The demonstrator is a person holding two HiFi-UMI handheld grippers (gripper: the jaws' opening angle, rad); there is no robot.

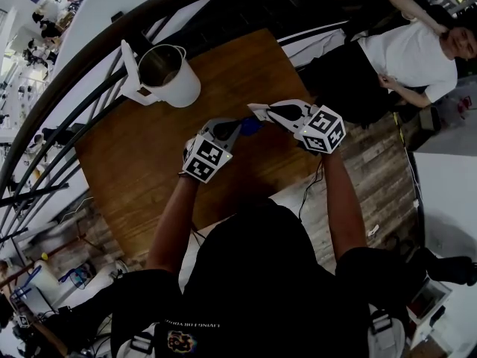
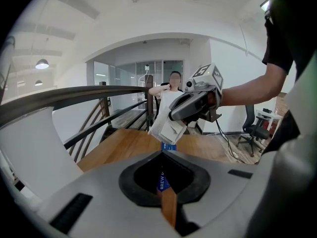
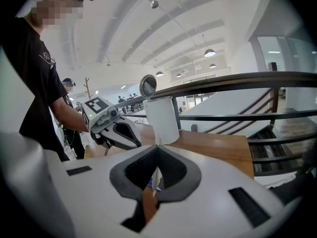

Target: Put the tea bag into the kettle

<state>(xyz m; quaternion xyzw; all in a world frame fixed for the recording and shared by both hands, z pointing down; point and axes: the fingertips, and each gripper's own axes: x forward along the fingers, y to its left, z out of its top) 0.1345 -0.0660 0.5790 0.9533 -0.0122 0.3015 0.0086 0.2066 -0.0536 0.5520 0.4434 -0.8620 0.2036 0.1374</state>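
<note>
Head view | left gripper [image 1: 239,128] grips blue wrapper [image 1: 252,126], right gripper [image 1: 254,111] grips tea bag [image 2: 166,127] | risk — hard pull rips bag; kettle [image 1: 168,77] upper left.

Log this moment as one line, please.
left gripper shut on tea bag | right gripper shut on tea bag | kettle open on table | tea bag outside kettle

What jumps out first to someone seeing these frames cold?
The left gripper and right gripper meet over the middle of the wooden table, each shut on part of a blue-and-white tea bag packet. The white kettle stands at the table's far left edge, lid flipped open. A person in a white shirt is beyond the table's far right.
</note>
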